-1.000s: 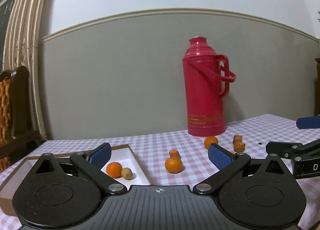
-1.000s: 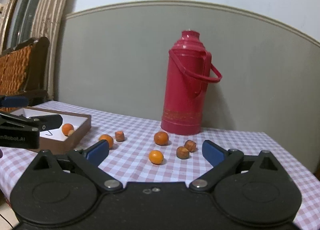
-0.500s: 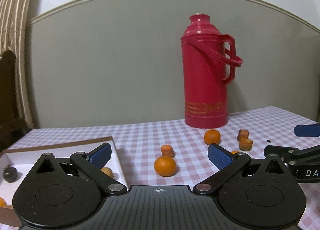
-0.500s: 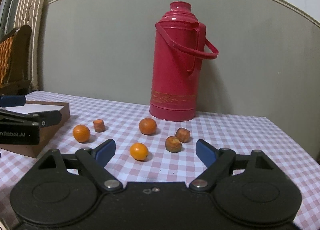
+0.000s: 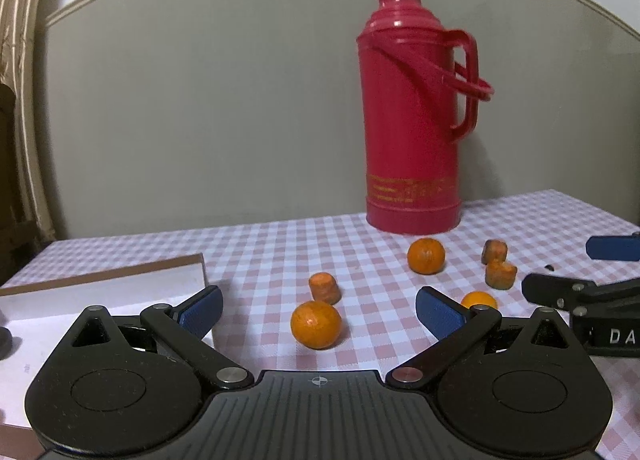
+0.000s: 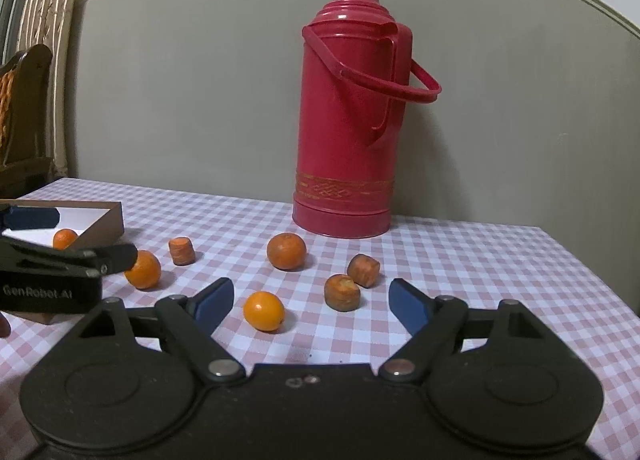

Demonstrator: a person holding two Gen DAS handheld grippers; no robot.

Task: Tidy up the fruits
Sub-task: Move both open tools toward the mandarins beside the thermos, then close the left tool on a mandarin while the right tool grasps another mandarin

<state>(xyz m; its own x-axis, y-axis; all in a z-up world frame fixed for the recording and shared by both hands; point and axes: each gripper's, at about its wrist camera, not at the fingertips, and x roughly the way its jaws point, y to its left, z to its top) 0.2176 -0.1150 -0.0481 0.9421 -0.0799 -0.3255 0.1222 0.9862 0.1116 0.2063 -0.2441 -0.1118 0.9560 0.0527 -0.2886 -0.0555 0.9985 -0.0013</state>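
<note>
Open checked cloth lies right of the fruit; a tall red flask blocks the back by the wall; a box walls the left; oranges and carrot chunks dot the middle.

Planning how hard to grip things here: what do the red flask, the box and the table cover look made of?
Red flask: probably hard plastic, glossy with highlights and a moulded handle; painted metal is possible.
Box: likely cardboard, with matte brown walls and a white inside.
Table cover: pink-and-white check, lying flat; fabric or wipe-clean vinyl, I cannot tell.
</note>
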